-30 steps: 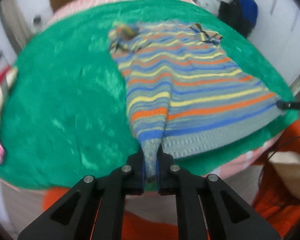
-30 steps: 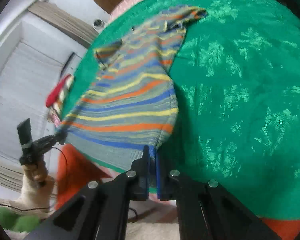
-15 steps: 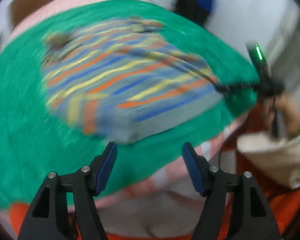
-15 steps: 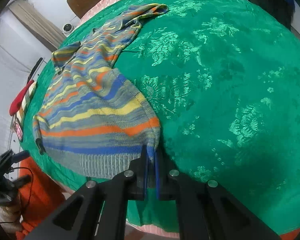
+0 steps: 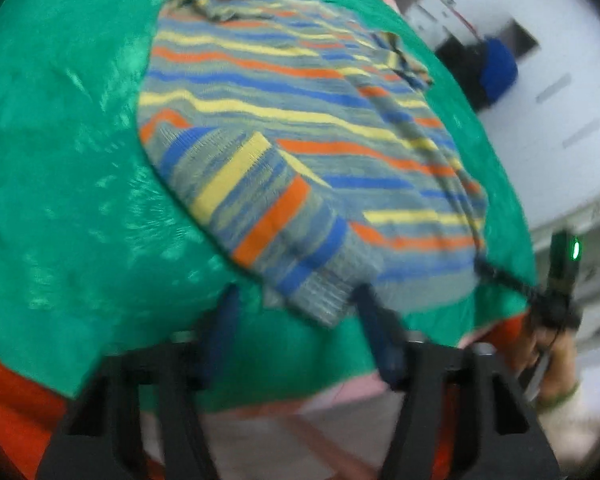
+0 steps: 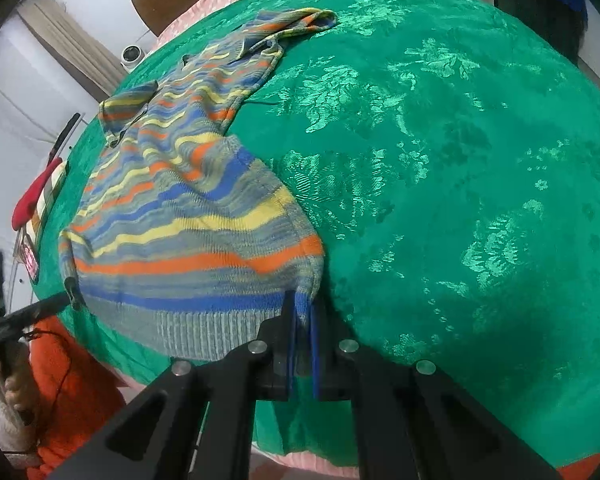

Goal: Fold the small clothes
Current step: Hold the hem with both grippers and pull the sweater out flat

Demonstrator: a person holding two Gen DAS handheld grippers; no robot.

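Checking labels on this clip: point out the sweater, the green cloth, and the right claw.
sweater [image 6: 188,236], right wrist view, striped body.
green cloth [image 6: 460,180], right wrist view, bare patterned area.
right claw [image 6: 302,320], right wrist view, between fingertips at the hem.

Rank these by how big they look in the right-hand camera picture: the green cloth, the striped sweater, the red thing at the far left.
1. green cloth
2. striped sweater
3. red thing, though it lies farther off, which shrinks it.
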